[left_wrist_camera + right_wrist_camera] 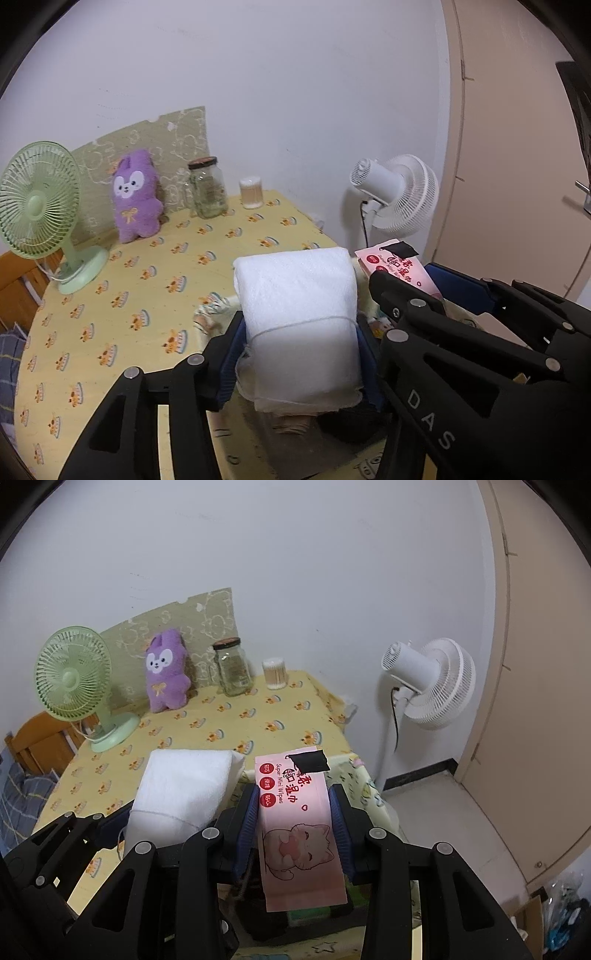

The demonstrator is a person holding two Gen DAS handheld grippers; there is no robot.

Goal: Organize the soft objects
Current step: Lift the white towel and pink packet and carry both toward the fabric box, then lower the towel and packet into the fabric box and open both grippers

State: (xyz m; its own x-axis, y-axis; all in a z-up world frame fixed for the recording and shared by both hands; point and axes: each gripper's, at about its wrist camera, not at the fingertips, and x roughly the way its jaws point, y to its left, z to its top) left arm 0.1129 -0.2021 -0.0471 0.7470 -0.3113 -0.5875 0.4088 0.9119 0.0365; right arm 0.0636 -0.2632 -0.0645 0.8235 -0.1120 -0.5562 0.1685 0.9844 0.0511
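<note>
White towel bundle [299, 317] sits clamped between the left gripper [301, 354] jaws, wipes pack [295, 823] clenched between the right gripper [295, 827] jaws

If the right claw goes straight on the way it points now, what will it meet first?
The right claw holds the wipes pack and points down toward the table. Ahead, the way looks free until the yellow tablecloth; the jar stands further back. Depth is unclear.
</note>
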